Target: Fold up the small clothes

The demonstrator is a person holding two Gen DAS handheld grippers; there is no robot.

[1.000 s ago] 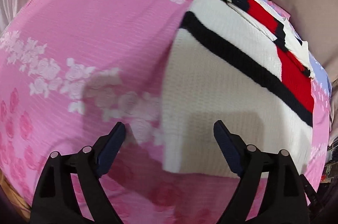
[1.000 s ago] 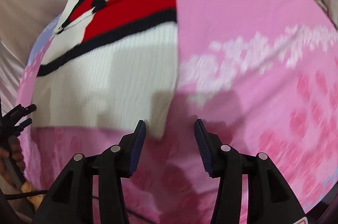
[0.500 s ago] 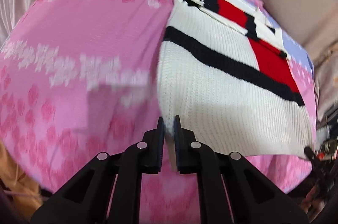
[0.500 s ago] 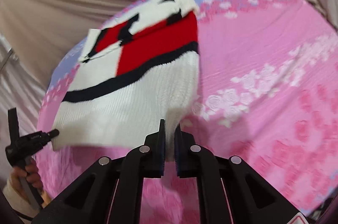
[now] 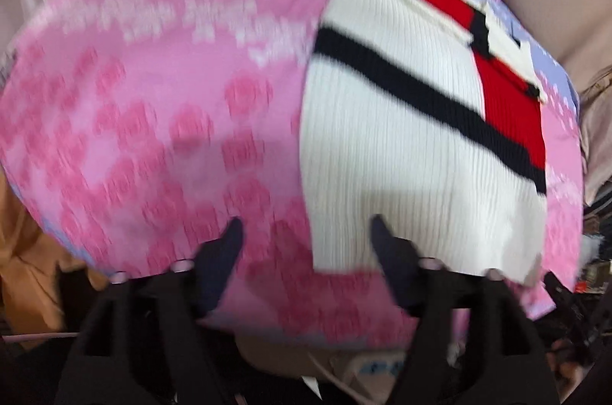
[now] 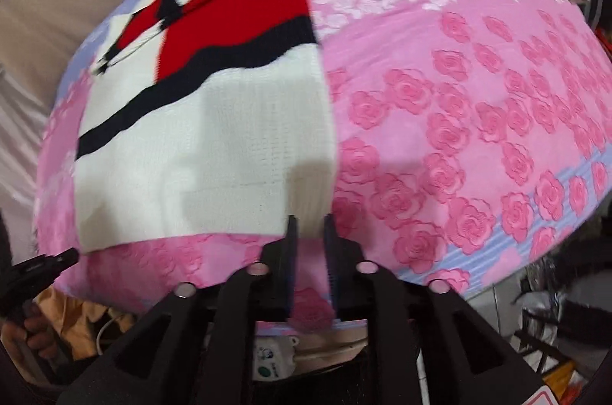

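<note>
A small white knit sweater (image 5: pixel 401 152) with a navy stripe and red block lies flat on a pink rose-patterned cloth (image 5: pixel 160 106). It also shows in the right wrist view (image 6: pixel 229 137). My left gripper (image 5: pixel 306 244) is open, its fingers straddling the sweater's near left corner from just above and in front. My right gripper (image 6: pixel 309 225) has its jaws a narrow gap apart at the sweater's near right corner; the hem edge sits at the gap and I cannot tell whether it is pinched.
The pink cloth (image 6: pixel 478 137) covers a table that ends just in front of both grippers. Beige curtain (image 6: pixel 57 3) hangs behind. The left gripper (image 6: pixel 42 263) and the hand holding it show at the right wrist view's left edge. Clutter lies below the table edge.
Half a second ago both grippers were shut on the sweater's near corners. The left has since opened and drawn back; the sweater has been pulled nearer and lies flat. The right jaws have parted slightly.
</note>
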